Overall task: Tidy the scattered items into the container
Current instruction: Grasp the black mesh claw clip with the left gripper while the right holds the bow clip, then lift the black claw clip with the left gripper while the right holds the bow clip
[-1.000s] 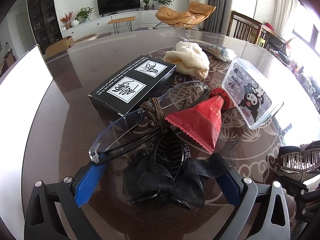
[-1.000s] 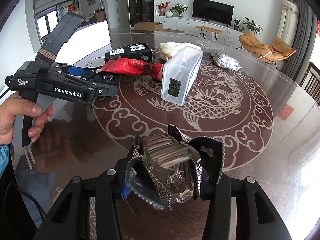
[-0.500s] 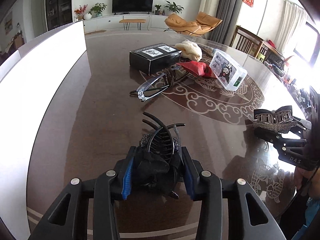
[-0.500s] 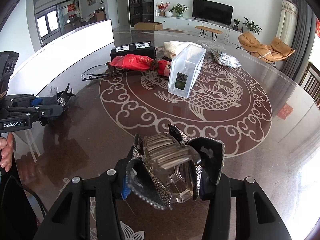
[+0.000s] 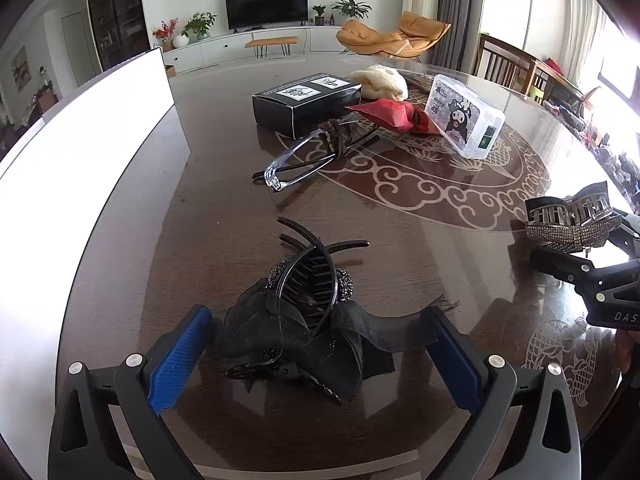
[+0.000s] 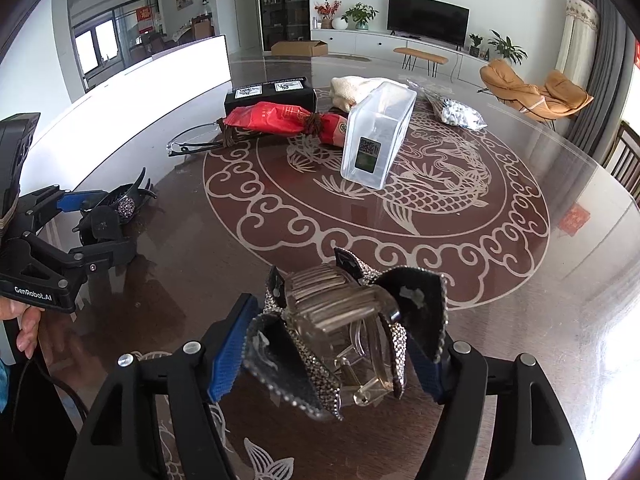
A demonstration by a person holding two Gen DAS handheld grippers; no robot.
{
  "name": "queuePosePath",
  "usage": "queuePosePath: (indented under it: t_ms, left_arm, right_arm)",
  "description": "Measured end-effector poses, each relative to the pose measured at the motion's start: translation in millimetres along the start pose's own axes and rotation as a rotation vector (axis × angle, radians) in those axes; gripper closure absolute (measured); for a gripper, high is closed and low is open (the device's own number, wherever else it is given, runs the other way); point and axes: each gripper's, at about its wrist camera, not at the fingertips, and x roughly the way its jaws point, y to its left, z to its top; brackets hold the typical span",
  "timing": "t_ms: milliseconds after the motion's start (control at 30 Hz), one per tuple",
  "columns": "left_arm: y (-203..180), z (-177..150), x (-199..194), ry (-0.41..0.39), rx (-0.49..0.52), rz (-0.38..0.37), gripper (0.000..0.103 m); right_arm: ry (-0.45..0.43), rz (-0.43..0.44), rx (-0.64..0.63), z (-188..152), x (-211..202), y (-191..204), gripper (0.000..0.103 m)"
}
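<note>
Fingers of my left gripper (image 5: 320, 344) stand wide apart, with the black bow clip (image 5: 308, 320) lying on the table (image 5: 200, 240) between them, touching neither blue pad. My right gripper (image 6: 328, 344) is clenched on the rhinestone clip (image 6: 344, 320), held just above the table at the near right. Far across the table lie the glasses (image 5: 300, 156), with a brown cord tie (image 5: 338, 136) on them, and beyond these the black box (image 5: 304, 100), the red packet (image 5: 392, 114), a cream cloth (image 5: 380, 80) and the clear container (image 5: 464, 120), which lies on its side. Whether the container's lid is on I cannot tell from here. A foil bag (image 6: 456, 112) sits farther off to the right.
</note>
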Motion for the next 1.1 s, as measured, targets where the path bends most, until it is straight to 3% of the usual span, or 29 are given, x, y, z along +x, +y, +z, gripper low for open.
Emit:
queuePosePath:
  t_ms: [1100]
  left_arm:
    - [-3.4,-2.3,0.4,0.001,-0.001,-0.001,0.0]
  right_arm:
    - [0.001,0.0,0.0,0.4,0.6,0.0,0.03]
